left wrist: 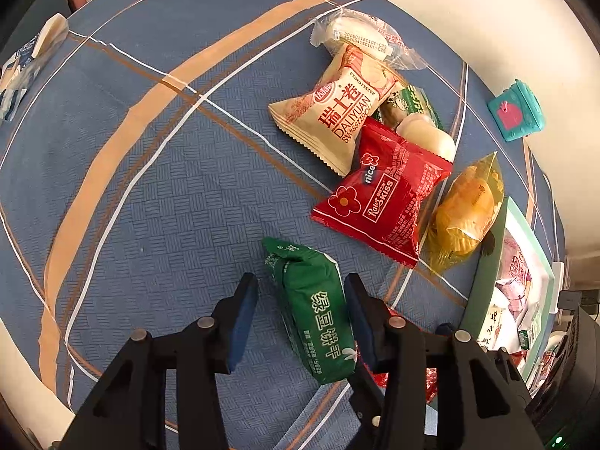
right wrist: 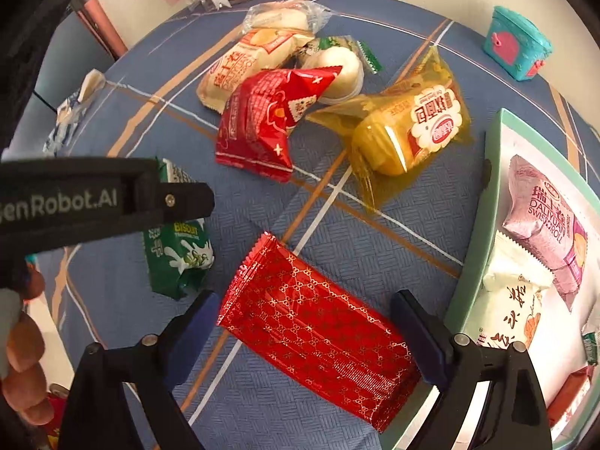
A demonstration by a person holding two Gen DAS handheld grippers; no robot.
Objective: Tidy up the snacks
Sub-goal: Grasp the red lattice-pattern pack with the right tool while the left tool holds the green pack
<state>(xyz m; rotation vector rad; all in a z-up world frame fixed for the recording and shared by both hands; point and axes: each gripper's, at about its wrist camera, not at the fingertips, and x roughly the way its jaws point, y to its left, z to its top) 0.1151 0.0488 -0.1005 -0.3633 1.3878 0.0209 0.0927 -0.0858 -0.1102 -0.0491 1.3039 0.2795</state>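
Observation:
My left gripper [left wrist: 300, 296] is open, its blue pads on either side of a green biscuit packet [left wrist: 315, 311] lying on the blue tablecloth; the right pad is close against the packet. The same packet shows in the right wrist view [right wrist: 176, 247], partly behind the left gripper's body. My right gripper [right wrist: 305, 311] is open around a red packet with a gold pattern [right wrist: 318, 333], not clamped on it. A light green tray [right wrist: 476, 255] holding several snack packets stands at the right; it also shows in the left wrist view [left wrist: 483, 285].
A pile of snacks lies further back: a cream Swiss roll packet [left wrist: 330, 120], a red packet [left wrist: 382, 202], a yellow cake packet [right wrist: 408, 127] and a clear-wrapped bun [left wrist: 360, 37]. A teal toy box [right wrist: 517, 43] stands at the far right. A blue-white packet [left wrist: 26, 63] lies far left.

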